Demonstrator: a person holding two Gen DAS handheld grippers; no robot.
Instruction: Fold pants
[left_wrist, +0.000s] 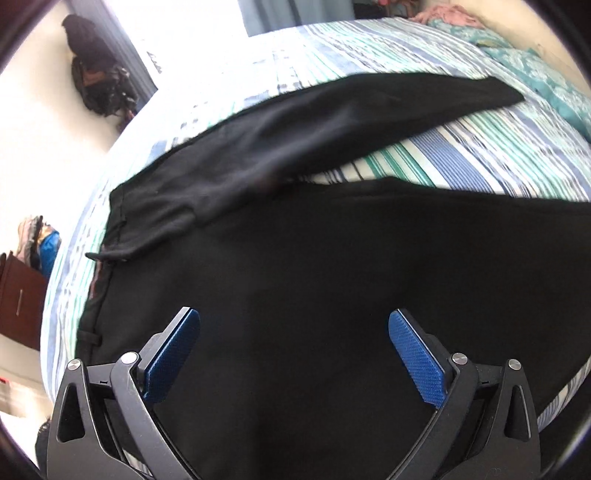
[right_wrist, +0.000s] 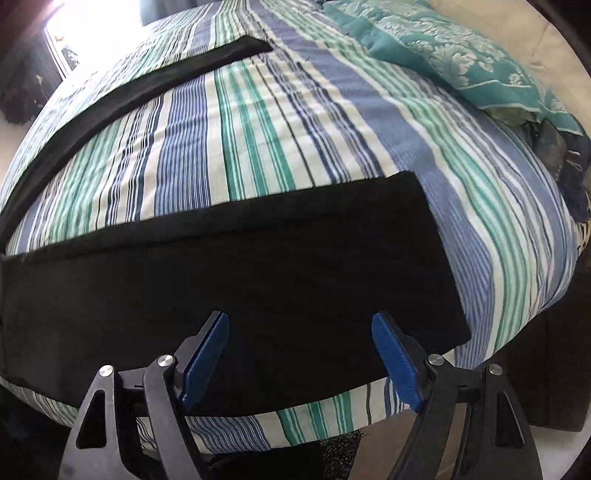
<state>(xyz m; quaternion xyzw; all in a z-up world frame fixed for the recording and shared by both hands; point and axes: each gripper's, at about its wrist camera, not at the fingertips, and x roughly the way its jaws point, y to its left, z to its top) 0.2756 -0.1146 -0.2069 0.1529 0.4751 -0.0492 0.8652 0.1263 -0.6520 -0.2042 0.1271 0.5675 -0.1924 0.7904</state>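
1. The black pants (left_wrist: 295, 258) are laid out flat on the striped bedspread (right_wrist: 258, 129), legs apart in a V. The waistband end (left_wrist: 107, 236) sits off to the left in the left wrist view, and both legs run away to the right from there.

2. The left gripper (left_wrist: 294, 347) has its jaws spread wide and is holding nothing. It hovers over the near leg up by the seat, so the waistband is just left of it. I can't tell if the blue pads (left_wrist: 417, 358) are touching the cloth or just above it.

3. The right gripper (right_wrist: 300, 350) is the same: jaws spread, empty, right over the near leg (right_wrist: 236, 280) close to its cuff end (right_wrist: 439, 258). The near edge of that leg is just under the fingertips, with the bed edge right below.

4. The far leg (right_wrist: 129, 92) lies well apart from both grippers, up and to the left in the right wrist view, with a wedge of bare bedspread between the legs.

5. So the pants' long axis runs left to right across both grippers, left hand at the hip end, right hand at the cuff end. My guess is the next move is pinching the near leg's edge at both ends and carrying it away from the body, over onto the far leg. Both hands need to travel evenly or the leg lands skewed.
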